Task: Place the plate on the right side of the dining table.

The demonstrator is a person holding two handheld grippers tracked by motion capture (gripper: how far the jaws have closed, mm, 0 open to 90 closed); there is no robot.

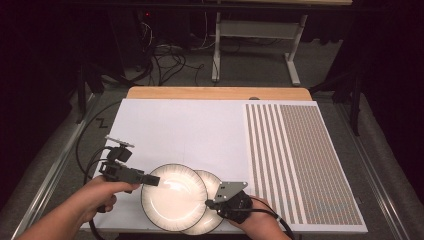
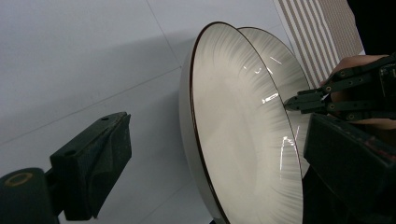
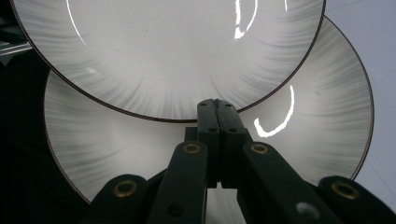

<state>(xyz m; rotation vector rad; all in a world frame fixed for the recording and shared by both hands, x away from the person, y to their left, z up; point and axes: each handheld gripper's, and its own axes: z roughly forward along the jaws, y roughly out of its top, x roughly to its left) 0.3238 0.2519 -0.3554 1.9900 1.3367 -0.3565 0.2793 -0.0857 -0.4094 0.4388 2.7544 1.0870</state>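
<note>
High view: two plates overlap at the near edge of the white board (image 1: 180, 125); top plate (image 1: 174, 196) over bottom plate (image 1: 215, 200). Left gripper (image 1: 151, 179) at its left rim, right gripper (image 1: 209, 203) at the overlap.
Left gripper view: jaws wide, straddling the top plate's rim.
Right gripper view: jaws pressed together at the top plate's edge; can't tell whether they pinch it.

two plates (image 1: 174, 197) (image 1: 212, 210), two tools (image 1: 152, 179) (image 1: 209, 203), one striped mat (image 1: 300, 160).

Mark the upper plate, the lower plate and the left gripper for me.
upper plate (image 1: 174, 196), high view, its glossy centre.
lower plate (image 3: 322, 112), right gripper view, bare right side of its rim band.
left gripper (image 1: 151, 179), high view, at the fingertips by the upper plate's edge.
</note>
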